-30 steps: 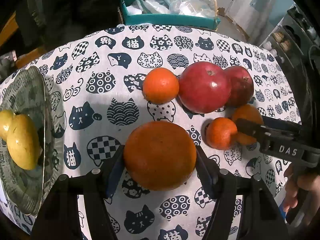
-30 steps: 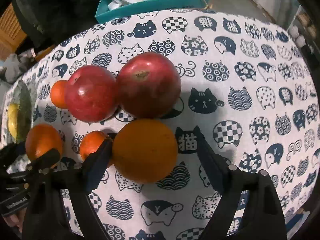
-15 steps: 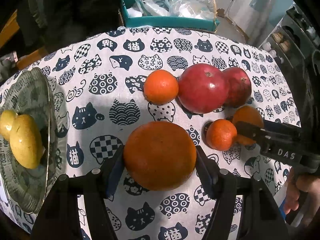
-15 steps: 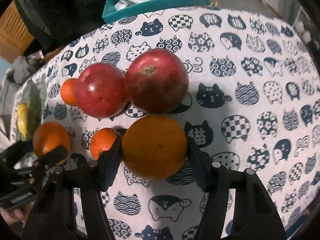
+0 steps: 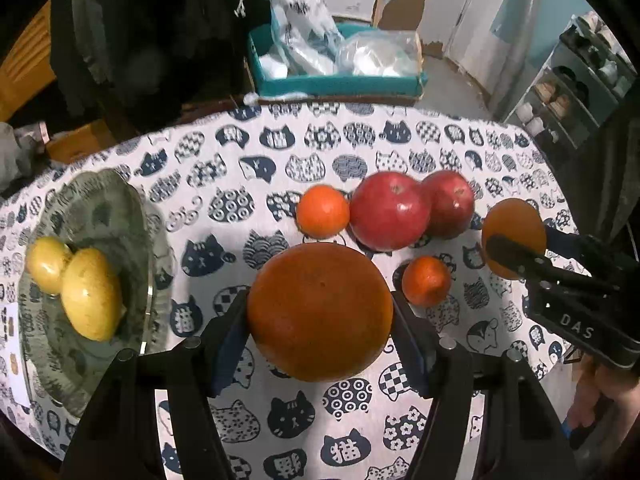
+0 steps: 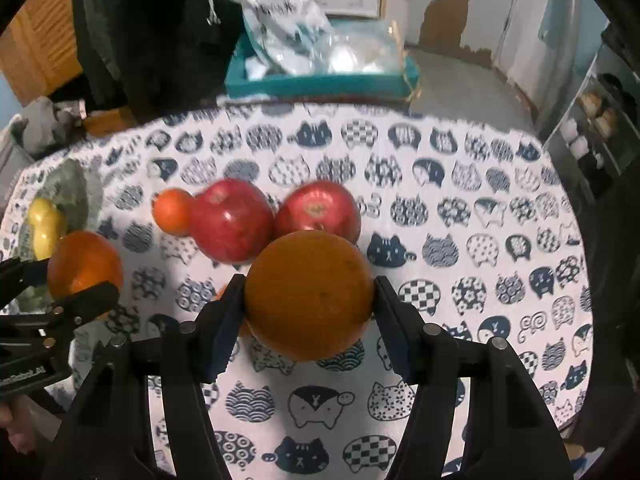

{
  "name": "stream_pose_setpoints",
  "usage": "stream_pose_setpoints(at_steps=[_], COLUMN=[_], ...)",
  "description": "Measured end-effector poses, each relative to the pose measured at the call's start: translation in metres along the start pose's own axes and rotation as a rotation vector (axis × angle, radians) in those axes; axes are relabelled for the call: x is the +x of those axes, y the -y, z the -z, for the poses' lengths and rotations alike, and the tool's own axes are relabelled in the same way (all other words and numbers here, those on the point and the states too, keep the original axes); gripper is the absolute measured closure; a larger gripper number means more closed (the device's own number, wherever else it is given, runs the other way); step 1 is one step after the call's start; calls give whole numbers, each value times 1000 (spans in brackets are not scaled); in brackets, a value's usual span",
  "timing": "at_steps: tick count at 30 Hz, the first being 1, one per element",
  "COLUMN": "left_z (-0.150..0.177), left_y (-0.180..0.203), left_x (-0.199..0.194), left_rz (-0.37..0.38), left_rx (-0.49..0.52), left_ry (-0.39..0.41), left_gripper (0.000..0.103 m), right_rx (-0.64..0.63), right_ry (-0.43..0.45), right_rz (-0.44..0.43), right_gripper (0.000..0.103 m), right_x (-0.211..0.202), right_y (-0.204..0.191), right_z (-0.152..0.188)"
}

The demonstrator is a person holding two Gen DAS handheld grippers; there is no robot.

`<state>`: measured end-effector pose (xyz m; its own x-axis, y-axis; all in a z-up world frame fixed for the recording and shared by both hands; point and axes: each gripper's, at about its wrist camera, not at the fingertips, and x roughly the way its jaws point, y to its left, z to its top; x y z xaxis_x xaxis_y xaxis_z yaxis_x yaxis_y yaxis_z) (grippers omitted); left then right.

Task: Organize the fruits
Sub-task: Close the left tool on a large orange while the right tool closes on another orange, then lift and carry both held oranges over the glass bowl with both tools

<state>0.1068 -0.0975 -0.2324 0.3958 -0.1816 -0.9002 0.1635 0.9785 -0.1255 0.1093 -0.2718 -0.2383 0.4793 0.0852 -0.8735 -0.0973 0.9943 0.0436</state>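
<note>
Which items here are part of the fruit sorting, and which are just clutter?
Part of the job:
- large orange in left gripper
- second orange in right gripper
- two small oranges
- two red apples
- glass plate with two yellow fruits

Lying about:
- teal box of plastic bags

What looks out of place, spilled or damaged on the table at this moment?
Nothing stands out. Each gripper holds an orange squarely; the apples and pears look whole.

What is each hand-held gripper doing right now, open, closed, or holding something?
Left hand-held gripper: closed on a large orange.
Right hand-held gripper: jaws just closed, holding another large orange.
</note>
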Motion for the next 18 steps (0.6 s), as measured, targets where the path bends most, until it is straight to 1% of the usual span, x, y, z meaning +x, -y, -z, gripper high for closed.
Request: stream_pose_setpoints(at_steps=[7, 12, 18], left_z=[-3, -4, -4], left_y=[-3, -4, -5], left_x=[-34, -60, -88], left_rz=[-12, -18, -14], left_rx=[1, 8, 4], left_ry=[76, 143, 201], left_gripper=[35, 35, 35], right_rx=[-18, -30, -49], right_ry=[99, 152, 221], right_rz=[-4, -18, -29], right_gripper=[40, 40, 40], right_x=[-39, -60, -92], right_y=[-12, -20, -27], right_z=[-11, -15, -18])
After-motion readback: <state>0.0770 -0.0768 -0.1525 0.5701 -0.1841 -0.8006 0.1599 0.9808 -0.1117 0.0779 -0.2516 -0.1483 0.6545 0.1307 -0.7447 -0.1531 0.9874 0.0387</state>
